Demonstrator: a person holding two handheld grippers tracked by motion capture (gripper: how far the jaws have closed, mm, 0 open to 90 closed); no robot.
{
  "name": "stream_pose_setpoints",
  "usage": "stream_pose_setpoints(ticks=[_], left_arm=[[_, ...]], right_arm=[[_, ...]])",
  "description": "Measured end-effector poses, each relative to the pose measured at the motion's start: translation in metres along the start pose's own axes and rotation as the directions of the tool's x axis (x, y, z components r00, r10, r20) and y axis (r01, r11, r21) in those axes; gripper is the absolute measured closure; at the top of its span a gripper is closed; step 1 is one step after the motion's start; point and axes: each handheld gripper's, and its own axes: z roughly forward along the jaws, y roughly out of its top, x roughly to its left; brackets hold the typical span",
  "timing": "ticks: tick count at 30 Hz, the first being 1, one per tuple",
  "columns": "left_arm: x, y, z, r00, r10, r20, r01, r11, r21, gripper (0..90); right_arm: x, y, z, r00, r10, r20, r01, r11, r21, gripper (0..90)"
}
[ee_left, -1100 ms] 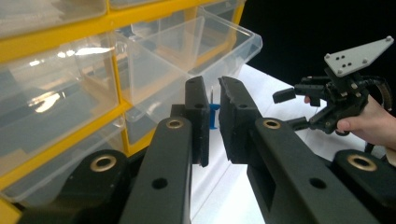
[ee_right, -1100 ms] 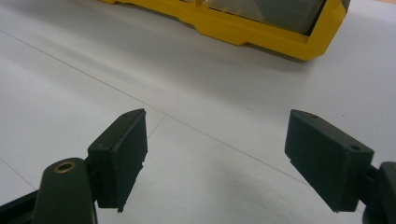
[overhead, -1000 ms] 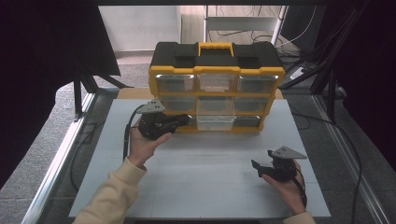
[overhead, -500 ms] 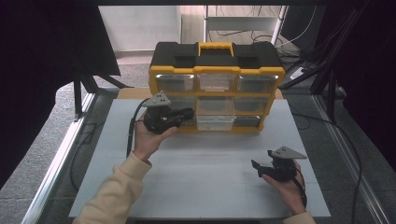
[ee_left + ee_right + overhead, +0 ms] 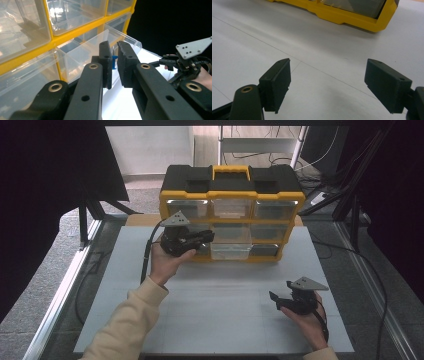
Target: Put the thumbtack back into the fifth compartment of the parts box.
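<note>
Step in hand: we are working the left tongs (image 5: pixel 207 237) at the pulled-out clear drawer (image 5: pixel 100 47) in the bottom row of the yellow organizer box (image 5: pixel 231 195), at the far middle of the counter (image 5: pixel 215 315).
Left tongs: we are keeping them narrow, the pads nearly together with only a thin slit between them, holding nothing that we can make out.
Drawer: it is sticking out toward us from the box's bottom middle, and a small blue part (image 5: pixel 114 62) is standing inside it, just past the pad tips.
Right tongs: we are resting the right tongs (image 5: pixel 278 299) low at the near right of the counter, jaws wide and empty.
Doing it well, as we judge: we are keeping the wrist level, lining the pads up square on the drawer's thin front wall, and moving straight so the drawer is not jamming.
Risk: the clear plastic is looking slippery, so we are going slowly.
</note>
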Motion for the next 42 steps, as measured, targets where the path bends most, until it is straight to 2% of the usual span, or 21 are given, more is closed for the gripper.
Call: stream_pose_setpoints(ticks=[9,22,32,34,37,39,42], left_arm=[[0.004,0.010,0.015,0.9999,-0.010,-0.010,0.010,0.9999,0.011,81.3],[0.004,0.018,0.044,0.9999,0.001,-0.015,0.000,0.9980,0.063,81.2],[0.001,0.021,0.058,0.9998,0.006,-0.021,-0.004,0.9980,0.063,79.9],[0.002,0.020,0.059,0.9996,0.018,-0.020,-0.017,0.9988,0.046,73.2],[0.001,0.020,0.057,0.9994,0.028,-0.021,-0.027,0.9993,0.024,46.2],[0.000,0.020,0.053,0.9992,0.031,-0.025,-0.030,0.9993,0.023,33.2],[0.000,0.018,0.044,0.9993,0.030,-0.022,-0.030,0.9994,0.015,21.6]], right_arm=[[0.000,0.000,0.000,1.0000,-0.001,0.002,0.001,1.000,0.001,21.4],[0.000,0.000,0.000,1.0000,0.004,-0.001,-0.004,1.000,0.000,21.3],[0.000,-0.001,0.000,1.0000,0.008,-0.002,-0.008,1.000,0.001,21.4],[-0.001,-0.001,0.000,1.0000,0.007,-0.001,-0.007,1.000,0.001,21.4],[-0.001,-0.001,0.000,1.0000,0.007,-0.003,-0.007,1.000,0.001,21.4],[-0.001,-0.001,0.000,1.0000,0.008,-0.001,-0.008,1.000,0.000,21.4],[-0.001,-0.001,-0.001,1.0000,0.009,0.002,-0.009,1.000,-0.002,21.4]])
